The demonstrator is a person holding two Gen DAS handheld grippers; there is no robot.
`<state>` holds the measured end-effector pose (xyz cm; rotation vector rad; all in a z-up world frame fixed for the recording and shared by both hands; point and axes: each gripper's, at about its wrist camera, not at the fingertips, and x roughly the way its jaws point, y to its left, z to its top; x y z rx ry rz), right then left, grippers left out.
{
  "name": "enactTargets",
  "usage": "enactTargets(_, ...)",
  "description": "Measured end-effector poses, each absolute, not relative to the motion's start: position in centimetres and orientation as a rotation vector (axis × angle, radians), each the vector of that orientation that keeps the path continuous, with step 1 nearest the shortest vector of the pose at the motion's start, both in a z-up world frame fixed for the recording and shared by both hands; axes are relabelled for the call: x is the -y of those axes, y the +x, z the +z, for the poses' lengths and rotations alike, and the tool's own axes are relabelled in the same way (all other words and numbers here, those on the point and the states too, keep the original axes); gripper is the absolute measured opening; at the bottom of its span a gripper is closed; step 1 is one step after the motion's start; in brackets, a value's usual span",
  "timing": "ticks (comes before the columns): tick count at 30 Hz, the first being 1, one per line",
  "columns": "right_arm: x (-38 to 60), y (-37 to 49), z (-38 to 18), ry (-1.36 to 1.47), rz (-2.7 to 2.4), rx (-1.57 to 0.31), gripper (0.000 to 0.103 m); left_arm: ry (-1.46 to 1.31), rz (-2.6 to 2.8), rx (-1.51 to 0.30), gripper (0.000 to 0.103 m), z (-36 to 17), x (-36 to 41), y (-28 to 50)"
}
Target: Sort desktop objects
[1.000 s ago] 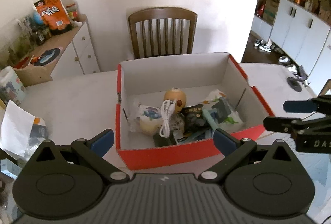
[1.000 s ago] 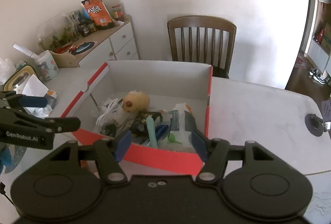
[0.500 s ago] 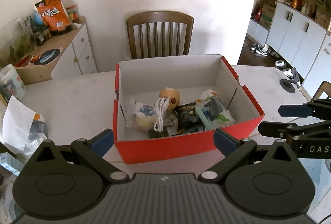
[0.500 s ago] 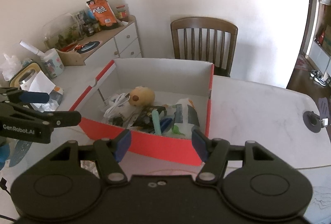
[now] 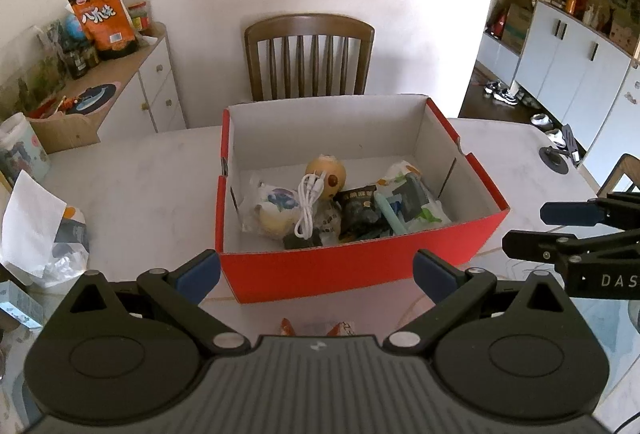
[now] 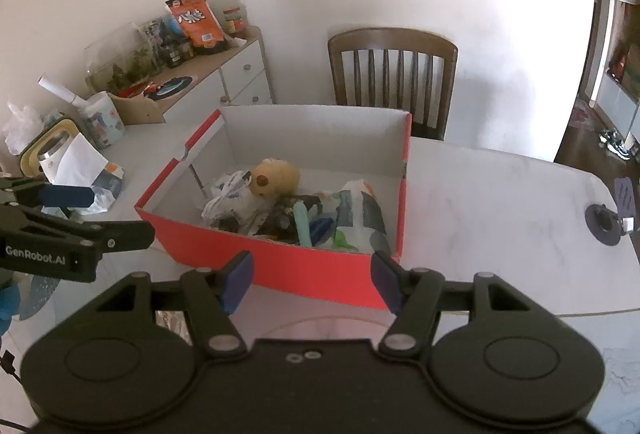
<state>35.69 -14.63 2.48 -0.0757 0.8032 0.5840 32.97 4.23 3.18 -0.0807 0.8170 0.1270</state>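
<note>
White marble surface [image 5: 132, 193] carries our red box [image 5: 340, 270] at twelve o'clock; both claws, left claw [image 5: 316, 268] and right claw [image 6: 312, 280], stand apart and empty; inside, the white cable [image 5: 308, 201] looks light and floppy; we'd pinch its bundled middle.

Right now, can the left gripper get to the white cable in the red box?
Probably yes. The left gripper is open and empty, just outside the red box. The box has no lid, and the white cable lies on top of the pile, so coming over the near wall looks free.
</note>
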Motion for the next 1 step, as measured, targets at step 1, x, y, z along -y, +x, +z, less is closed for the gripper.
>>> enactTargets(1,14.7,35.64,2.4,-0.074,0.582,-0.805,0.065,-0.083,0.127,-0.818,0.103,3.18,-4.2,32.91)
